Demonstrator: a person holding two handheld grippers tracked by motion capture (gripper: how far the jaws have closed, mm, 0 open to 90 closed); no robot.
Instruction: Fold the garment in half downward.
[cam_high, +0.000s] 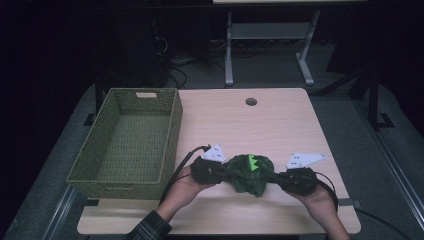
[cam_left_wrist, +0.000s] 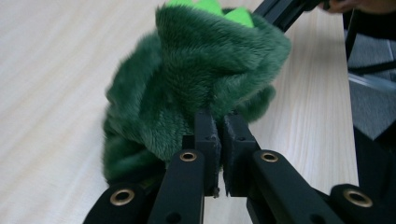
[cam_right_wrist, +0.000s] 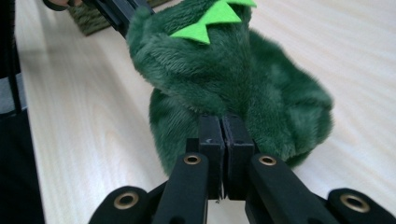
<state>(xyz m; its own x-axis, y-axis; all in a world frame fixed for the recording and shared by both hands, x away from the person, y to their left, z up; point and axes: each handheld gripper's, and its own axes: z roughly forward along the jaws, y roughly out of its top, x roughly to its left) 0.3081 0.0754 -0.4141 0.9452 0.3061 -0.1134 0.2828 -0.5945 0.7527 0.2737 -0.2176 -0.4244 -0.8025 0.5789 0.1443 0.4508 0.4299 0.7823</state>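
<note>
Low over the table (cam_high: 280, 120), left claw (cam_high: 226, 171) and right claw (cam_high: 272, 176) face inward, each clamped on the green plush toy (cam_high: 251, 173).

High view looks down on the table (cam_high: 280, 125); both gripper views face the plush (cam_high: 251, 174) closely.

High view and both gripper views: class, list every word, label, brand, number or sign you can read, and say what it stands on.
No readable text.
Grey plates on the left gripper and right gripper: small dark marks, too small to read.
Pale tag on the far wall of the woven basket: too blurred to tell if anything is printed.
Green plush toy: light green felt spikes, no lettering.
Wooden table: bare.
</note>
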